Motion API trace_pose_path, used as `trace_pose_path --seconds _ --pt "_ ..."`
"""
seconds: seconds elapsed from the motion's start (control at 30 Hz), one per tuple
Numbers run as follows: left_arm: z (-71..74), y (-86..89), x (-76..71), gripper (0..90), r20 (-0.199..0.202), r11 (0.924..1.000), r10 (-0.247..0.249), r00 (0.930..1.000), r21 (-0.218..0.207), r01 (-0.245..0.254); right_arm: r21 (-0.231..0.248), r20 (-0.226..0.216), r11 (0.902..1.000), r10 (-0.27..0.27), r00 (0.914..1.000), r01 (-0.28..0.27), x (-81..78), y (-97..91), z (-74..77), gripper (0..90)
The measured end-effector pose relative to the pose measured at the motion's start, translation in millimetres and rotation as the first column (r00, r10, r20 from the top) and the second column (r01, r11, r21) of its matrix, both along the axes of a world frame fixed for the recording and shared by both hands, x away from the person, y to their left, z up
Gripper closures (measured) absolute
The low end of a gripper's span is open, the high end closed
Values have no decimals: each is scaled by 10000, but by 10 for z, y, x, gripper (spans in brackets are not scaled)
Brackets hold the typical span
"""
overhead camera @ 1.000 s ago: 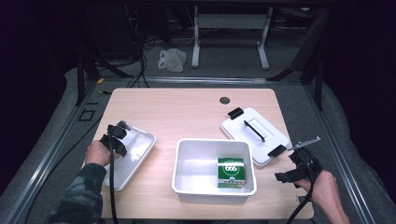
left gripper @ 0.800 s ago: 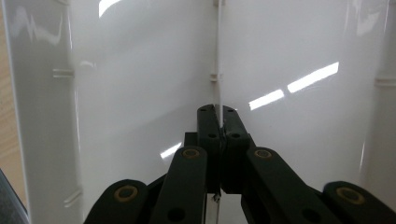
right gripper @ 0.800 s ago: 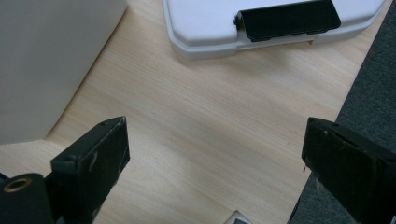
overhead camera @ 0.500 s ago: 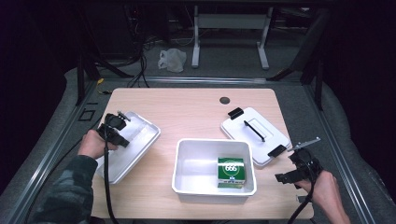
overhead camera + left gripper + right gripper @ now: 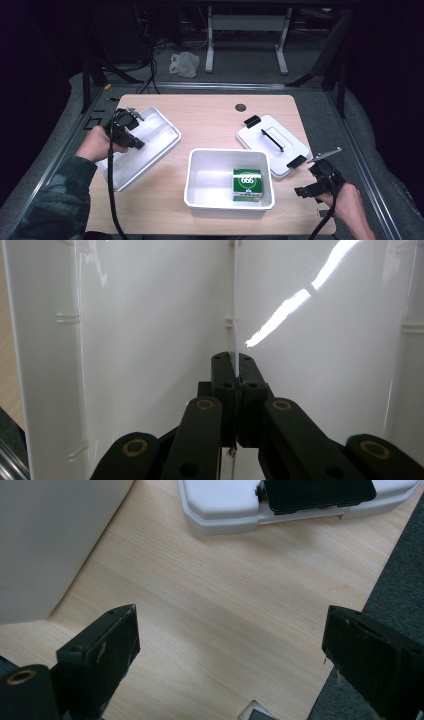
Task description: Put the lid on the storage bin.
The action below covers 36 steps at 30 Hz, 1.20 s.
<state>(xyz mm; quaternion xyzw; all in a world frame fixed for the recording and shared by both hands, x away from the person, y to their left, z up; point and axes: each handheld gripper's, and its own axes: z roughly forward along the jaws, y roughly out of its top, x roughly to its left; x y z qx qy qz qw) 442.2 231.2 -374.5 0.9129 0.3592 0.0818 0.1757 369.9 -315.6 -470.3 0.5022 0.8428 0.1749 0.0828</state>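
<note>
The shallow white plastic tray (image 5: 150, 145) is clamped at its thin rim by the left gripper (image 5: 131, 131); light, stiff, slippery; the right gripper (image 5: 320, 172) is held apart

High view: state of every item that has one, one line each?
White tray: tilted, left side lifted, gripped at its rim.
Left gripper: shut on the tray's thin wall.
White bin: open, upright, lid off.
Green box: inside the bin, at its right side.
Lid: flat on the table, handle up, right of the bin.
Right gripper: open, empty, by the table's right edge.
</note>
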Motion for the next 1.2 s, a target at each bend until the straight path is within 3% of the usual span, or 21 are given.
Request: trace_pose_path --seconds 0.27,0.33,0.37,0.4,0.47,0.5,0.6,0.67,0.8,0.83,0.87,0.9,0.93,0.97,1.0,1.03,1.07,1.1,1.13,1.17,1.2 --pt "225 -352 -97 892 235 9935 -1121 9934 232 1115 -50 -143 10000 -17 9999 17 3 -14 -20 80" --pt "274 -460 -122 892 296 9893 -1441 9891 293 1433 -81 -169 10000 -20 9999 18 6 -22 -33 80" --pt "321 -570 -146 892 306 9830 -1814 9829 359 1802 -101 -198 9999 -45 9998 43 7 -23 -37 80" --pt "321 -570 -146 892 306 9830 -1814 9829 359 1802 -101 -198 9999 -45 9998 43 7 -23 -37 80" --pt "349 -691 -172 892 321 9758 -2157 9759 446 2142 -118 -299 9999 -11 9996 8 10 -29 -47 80" --pt "362 -816 -194 892 273 9681 -2464 9688 540 2447 -162 -354 9999 0 9994 -5 10 -31 -60 81" --pt "368 -942 -216 892 241 9611 -2702 9625 654 2682 -175 -412 9998 25 9991 -33 12 -32 -71 81" --pt "367 -1089 -229 892 244 9493 -3089 9508 685 3067 -254 -463 9996 99 9989 -111 16 -27 -81 81" --pt "330 -1313 -249 892 123 9331 -3503 9366 914 3478 -252 -506 9996 135 9986 -148 18 -9 -87 81" --pt "305 -1435 -262 892 80 9200 -3804 9248 1049 3775 -222 -513 9996 142 9986 -154 15 -4 -79 82" --pt "305 -1435 -262 892 80 9200 -3804 9248 1049 3775 -222 -513 9996 142 9986 -154 15 -4 -79 82" --pt "285 -1549 -269 892 4 9024 -4152 9097 1272 4118 -222 -478 9997 113 9988 -124 15 -8 -79 82" --pt "285 -1549 -269 892 4 9024 -4152 9097 1272 4118 -222 -478 9997 113 9988 -124 15 -8 -79 82" --pt "259 -1660 -290 892 -80 8866 -4417 8971 1489 4378 -236 -480 9996 119 9988 -130 18 -10 -82 82" --pt "259 -1660 -290 891 -80 8866 -4417 8971 1489 4378 -236 -480 9996 119 9988 -130 18 -10 -82 82" --pt "232 -1763 -308 892 -171 8736 -4614 8870 1658 4576 -236 -513 9996 134 9986 -147 16 -5 -80 82" --pt "232 -1763 -308 892 -171 8736 -4614 8870 1658 4576 -236 -513 9996 134 9986 -147 16 -5 -80 82" --pt "208 -1863 -321 892 -198 8616 -4799 8771 1778 4755 -216 -484 9996 153 9987 -164 11 0 -75 82" --pt "208 -1863 -321 891 -198 8616 -4799 8771 1778 4755 -216 -484 9996 153 9987 -164 11 0 -75 82" --pt "178 -1959 -332 891 -227 8489 -5023 8644 1769 4980 -200 -482 9997 138 9987 -148 11 -2 -73 83" --pt "178 -1959 -332 891 -227 8489 -5023 8644 1769 4980 -199 -494 9997 141 9987 -151 13 -3 -75 83"
